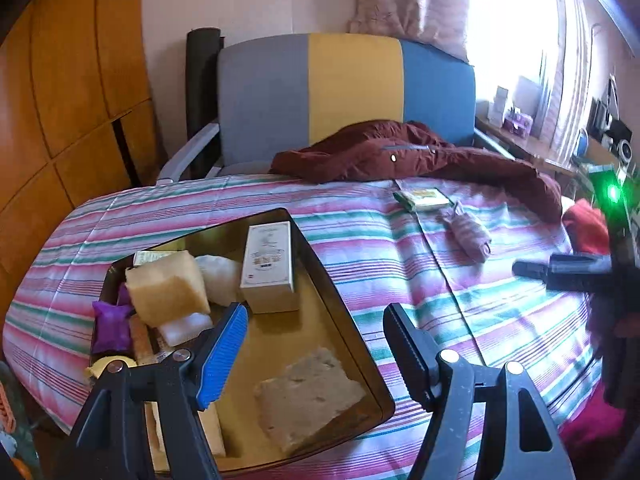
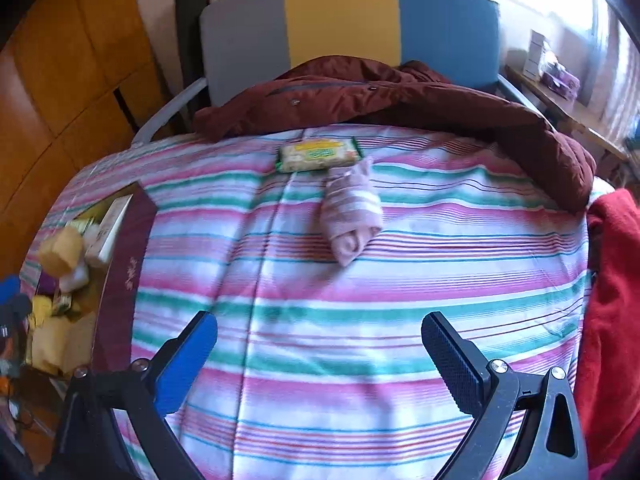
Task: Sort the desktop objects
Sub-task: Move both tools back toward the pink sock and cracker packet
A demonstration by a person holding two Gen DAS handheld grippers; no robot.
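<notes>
My left gripper (image 1: 316, 352) is open and empty, hovering over the right part of a dark box (image 1: 340, 300) on the striped bedspread. The box holds a grey sponge (image 1: 308, 396), a yellow sponge (image 1: 168, 288), a white carton (image 1: 270, 266), a purple packet (image 1: 110, 322) and other small items. My right gripper (image 2: 320, 356) is open and empty above the bedspread, short of a rolled pink striped sock (image 2: 352, 212) and a green-edged wipes pack (image 2: 320, 154). The sock (image 1: 468, 232) and the pack (image 1: 424, 198) also show in the left wrist view, with the right gripper's finger (image 1: 560, 270) near them.
A maroon jacket (image 2: 400, 96) lies across the far side of the bed in front of a grey, yellow and blue chair (image 1: 344, 88). A red cloth (image 2: 616, 300) is at the right edge. Wooden cabinets (image 1: 72, 92) stand at the left; a cluttered shelf (image 1: 560, 148) at the right.
</notes>
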